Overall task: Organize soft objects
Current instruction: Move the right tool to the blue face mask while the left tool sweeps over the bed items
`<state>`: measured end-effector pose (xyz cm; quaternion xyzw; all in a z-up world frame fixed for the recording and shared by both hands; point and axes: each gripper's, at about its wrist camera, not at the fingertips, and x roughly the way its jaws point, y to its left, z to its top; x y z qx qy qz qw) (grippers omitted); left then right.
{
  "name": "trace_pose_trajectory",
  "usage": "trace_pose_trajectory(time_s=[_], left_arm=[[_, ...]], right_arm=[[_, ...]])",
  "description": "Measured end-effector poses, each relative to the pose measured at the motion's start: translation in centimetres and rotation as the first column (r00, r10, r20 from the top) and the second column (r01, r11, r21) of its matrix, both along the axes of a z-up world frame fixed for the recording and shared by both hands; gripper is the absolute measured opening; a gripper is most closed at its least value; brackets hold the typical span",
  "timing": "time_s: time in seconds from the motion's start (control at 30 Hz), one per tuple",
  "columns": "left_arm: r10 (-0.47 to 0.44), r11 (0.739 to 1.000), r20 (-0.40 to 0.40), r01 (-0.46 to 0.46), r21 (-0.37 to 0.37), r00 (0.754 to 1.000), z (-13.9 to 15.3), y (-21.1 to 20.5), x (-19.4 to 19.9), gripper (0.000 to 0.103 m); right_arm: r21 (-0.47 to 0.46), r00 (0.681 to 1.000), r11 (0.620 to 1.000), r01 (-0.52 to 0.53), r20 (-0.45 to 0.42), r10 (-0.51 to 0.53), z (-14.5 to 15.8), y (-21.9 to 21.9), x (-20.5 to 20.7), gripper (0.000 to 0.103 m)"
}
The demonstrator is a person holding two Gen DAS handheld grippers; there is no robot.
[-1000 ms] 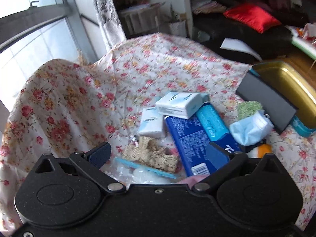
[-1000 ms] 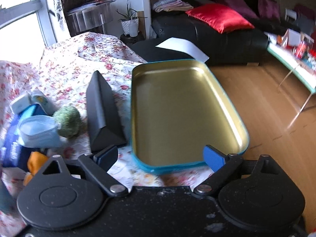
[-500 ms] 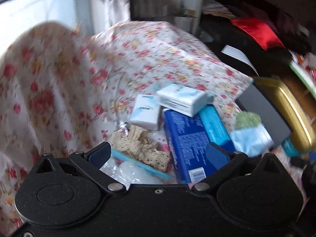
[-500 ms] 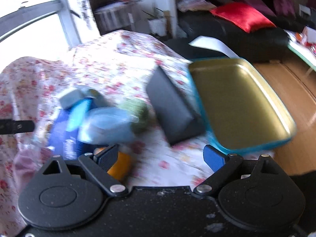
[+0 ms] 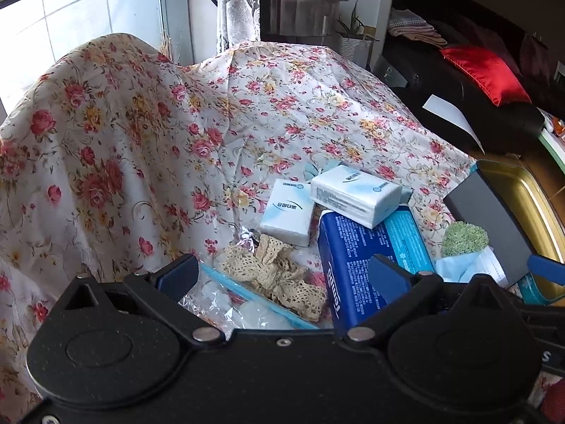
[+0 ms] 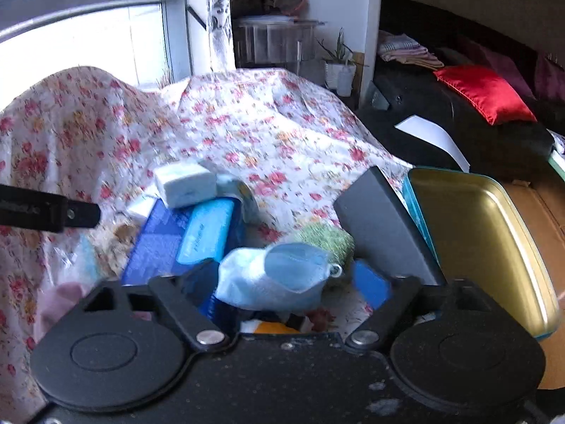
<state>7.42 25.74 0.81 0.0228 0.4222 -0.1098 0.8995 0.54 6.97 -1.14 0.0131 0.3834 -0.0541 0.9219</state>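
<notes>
A pile of soft things lies on the floral cloth. In the left wrist view are two white tissue packs, a blue pack, a beige lace piece and a green fuzzy ball. My left gripper is open above the lace and a clear bag. My right gripper is open around a light blue face mask, with the green ball just behind. A gold tin tray lies at the right.
A dark grey wedge block leans against the tray's left rim. The cloth's right edge drops to a wooden floor. A black sofa with a red cushion stands behind. The left gripper's finger shows at the left of the right wrist view.
My right gripper swung left from over the tray to the face mask. My left gripper shifted slightly and stays open over the lace.
</notes>
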Motion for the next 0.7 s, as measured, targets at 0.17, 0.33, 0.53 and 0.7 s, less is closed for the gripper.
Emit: trace_pose_trajectory(time_s=[0.17, 0.33, 0.53, 0.7], left_arm=[[-0.008, 1.0, 0.003, 0.007, 0.005, 1.0, -0.1, -0.1, -0.1, 0.099], [-0.009, 1.0, 0.002, 0.009, 0.009, 1.0, -0.2, -0.1, 0.0, 0.099], [-0.024, 0.999, 0.017, 0.023, 0.025, 1.0, -0.2, -0.4, -0.2, 0.099], [-0.03, 0.999, 0.038, 0.028, 0.036, 0.999, -0.1, -0.5, -0.4, 0.099]], right_arm=[[0.033, 0.991, 0.993, 0.116, -0.078, -0.113, -0.9, -2.9, -1.8, 0.068], [-0.004, 0.963, 0.977, 0.213, -0.171, -0.21, -2.4, -5.9, -4.7, 0.069], [0.127, 0.974, 0.971, 0.205, -0.127, -0.189, -2.0, -7.0, -5.7, 0.094], [0.248, 0.976, 0.947, 0.203, -0.133, -0.174, -2.2, -6.9, -2.9, 0.103]])
